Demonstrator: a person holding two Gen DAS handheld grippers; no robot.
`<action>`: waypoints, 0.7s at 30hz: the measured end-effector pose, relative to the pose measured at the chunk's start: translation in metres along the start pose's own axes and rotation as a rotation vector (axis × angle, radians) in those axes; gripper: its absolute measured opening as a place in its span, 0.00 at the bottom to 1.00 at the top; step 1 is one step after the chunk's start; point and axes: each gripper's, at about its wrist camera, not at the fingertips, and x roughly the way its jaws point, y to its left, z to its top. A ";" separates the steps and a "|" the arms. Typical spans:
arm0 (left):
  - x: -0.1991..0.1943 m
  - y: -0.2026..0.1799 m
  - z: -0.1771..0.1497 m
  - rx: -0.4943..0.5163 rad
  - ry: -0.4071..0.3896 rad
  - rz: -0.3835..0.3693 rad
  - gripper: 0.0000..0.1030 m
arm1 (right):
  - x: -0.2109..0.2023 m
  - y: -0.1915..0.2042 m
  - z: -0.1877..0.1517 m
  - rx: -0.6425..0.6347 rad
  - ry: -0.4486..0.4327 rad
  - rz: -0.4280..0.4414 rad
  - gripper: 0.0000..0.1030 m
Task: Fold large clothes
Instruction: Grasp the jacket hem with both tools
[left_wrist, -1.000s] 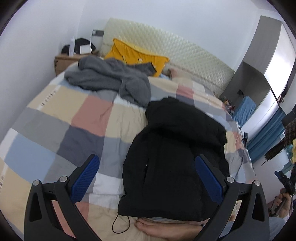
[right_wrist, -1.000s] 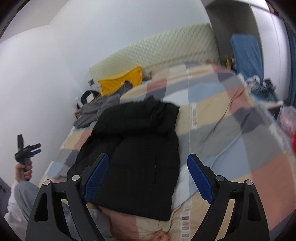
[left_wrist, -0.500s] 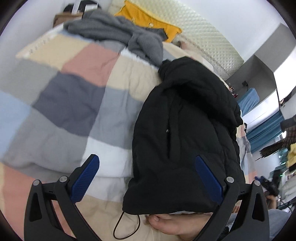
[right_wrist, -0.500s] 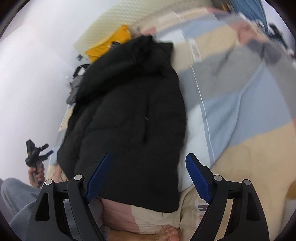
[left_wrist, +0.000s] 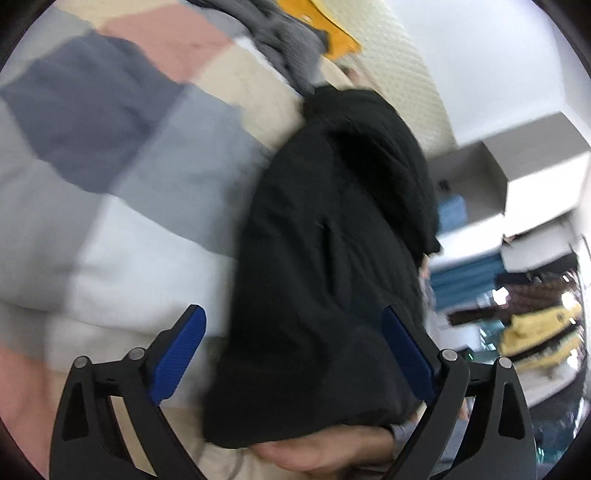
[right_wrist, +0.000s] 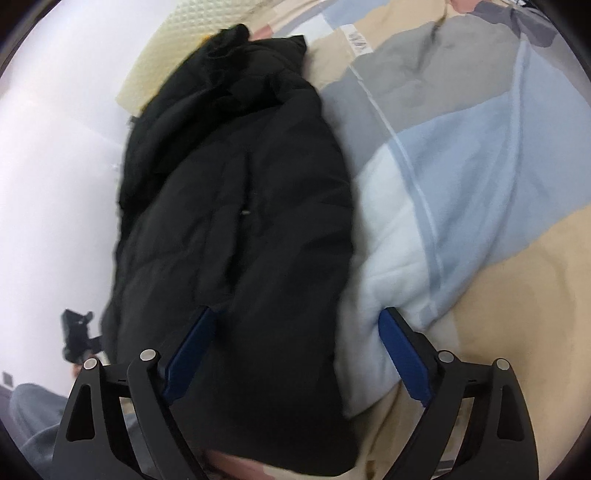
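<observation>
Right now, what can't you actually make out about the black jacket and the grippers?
- Black jacket, left wrist view: near hem hidden behind the left gripper frame; motion blur.
- Right wrist view: whether the right gripper touches the jacket; its left pad overlaps dark fabric.
- Sleeves: folded under or unseen.

**Both grippers spread wide, angled down**

The left gripper (left_wrist: 291, 354) points downward with its jaws wide but closing; its blue pads (left_wrist: 177, 354) press on nothing. The right gripper (right_wrist: 295, 358) also tilts downward, jaws opening, its pads (right_wrist: 406, 362) apart and clamping nothing. In the right wrist view the left gripper shows small at the lower left.
</observation>
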 end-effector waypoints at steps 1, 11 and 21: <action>0.005 -0.007 -0.003 0.020 0.017 -0.031 0.92 | -0.002 0.000 0.002 0.000 -0.002 0.044 0.88; 0.050 -0.032 -0.013 0.126 0.084 0.079 0.91 | 0.008 0.012 -0.021 -0.061 0.055 0.172 0.87; 0.054 -0.066 -0.018 0.105 0.043 0.088 0.60 | 0.013 0.062 -0.010 -0.157 0.012 0.175 0.30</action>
